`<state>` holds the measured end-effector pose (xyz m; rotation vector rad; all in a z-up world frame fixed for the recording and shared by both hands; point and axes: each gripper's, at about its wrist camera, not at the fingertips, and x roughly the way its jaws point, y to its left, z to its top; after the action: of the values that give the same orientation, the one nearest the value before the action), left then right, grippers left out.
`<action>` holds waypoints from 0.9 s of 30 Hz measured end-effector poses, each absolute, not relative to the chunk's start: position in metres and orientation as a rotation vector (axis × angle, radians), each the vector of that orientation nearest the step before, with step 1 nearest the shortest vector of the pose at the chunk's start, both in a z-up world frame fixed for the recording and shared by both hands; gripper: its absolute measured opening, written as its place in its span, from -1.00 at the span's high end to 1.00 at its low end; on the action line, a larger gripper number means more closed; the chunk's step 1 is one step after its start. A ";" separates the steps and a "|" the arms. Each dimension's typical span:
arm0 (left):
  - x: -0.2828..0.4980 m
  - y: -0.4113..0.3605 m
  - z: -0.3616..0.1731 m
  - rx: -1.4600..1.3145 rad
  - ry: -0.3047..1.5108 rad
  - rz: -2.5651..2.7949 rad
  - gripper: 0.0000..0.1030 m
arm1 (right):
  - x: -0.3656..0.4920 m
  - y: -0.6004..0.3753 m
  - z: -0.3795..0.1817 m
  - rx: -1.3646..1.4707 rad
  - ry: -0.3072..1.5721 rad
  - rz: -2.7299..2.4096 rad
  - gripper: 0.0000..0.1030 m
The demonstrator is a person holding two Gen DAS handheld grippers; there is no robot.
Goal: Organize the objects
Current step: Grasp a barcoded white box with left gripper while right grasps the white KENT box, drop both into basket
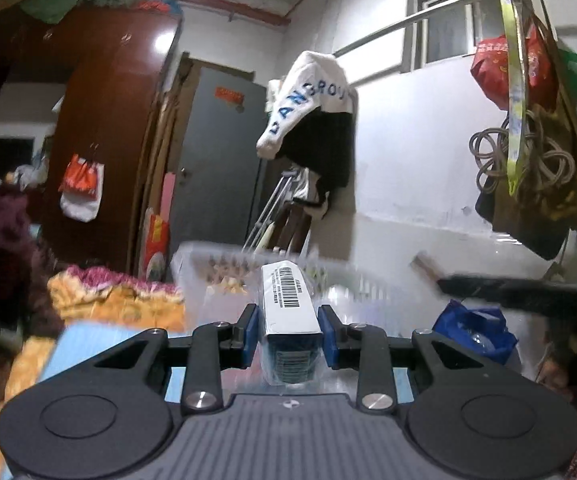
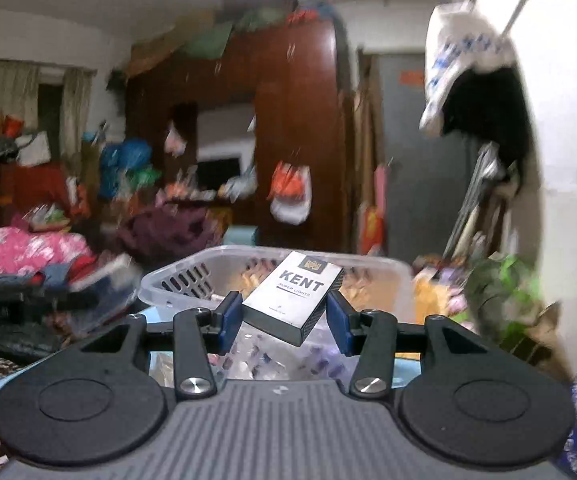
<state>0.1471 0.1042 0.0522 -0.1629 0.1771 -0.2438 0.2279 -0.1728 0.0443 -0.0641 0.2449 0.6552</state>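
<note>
Before a clear basket (image 2: pixel 192 276), each claw grips a box.

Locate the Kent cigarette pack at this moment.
In the right wrist view, the Kent cigarette pack sits tilted between the right gripper's blue pads, centre frame, in front of the clear plastic basket.

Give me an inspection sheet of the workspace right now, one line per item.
Surface: light blue top, mostly hidden.
Job's things: clear basket; barcoded box; Kent pack, tilted.
Clutter: blue bag, bedding, clothes.
Grippers: left gripper shut on the barcoded box; right gripper shut on the Kent pack.
Cables: coiled cord hanging on the wall.
Surroundings: wardrobe, grey door, window.
</note>
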 end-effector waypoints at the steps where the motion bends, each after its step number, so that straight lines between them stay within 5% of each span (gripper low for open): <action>1: 0.159 0.101 0.063 -0.150 0.182 -0.249 0.30 | 0.242 -0.166 0.048 -0.070 0.279 0.655 0.03; 12: 0.257 0.096 0.078 -0.153 0.374 -0.255 0.27 | 0.311 -0.134 0.047 -0.145 0.377 0.619 0.02; 13: 0.259 0.097 0.077 -0.153 0.369 -0.249 0.13 | 0.307 -0.137 0.044 -0.138 0.376 0.622 0.00; 14: 0.260 0.097 0.076 -0.146 0.362 -0.246 -0.06 | 0.302 -0.139 0.043 -0.132 0.360 0.622 -0.15; 15: 0.261 0.095 0.075 -0.131 0.362 -0.243 -0.51 | 0.299 -0.139 0.042 -0.136 0.345 0.621 -0.37; 16: 0.261 0.094 0.075 -0.123 0.363 -0.231 -0.60 | 0.294 -0.140 0.042 -0.140 0.324 0.608 -0.85; 17: 0.257 0.094 0.075 -0.117 0.348 -0.219 -0.60 | 0.285 -0.144 0.043 -0.138 0.287 0.587 -1.00; 27: 0.145 0.113 0.028 -0.097 0.288 -0.181 -0.60 | 0.211 -0.183 -0.022 -0.037 0.343 0.599 -1.00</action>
<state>0.1452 0.1125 0.0275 -0.0968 0.2878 -0.1809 0.2110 -0.1826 -0.0219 -0.0370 0.3428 0.5990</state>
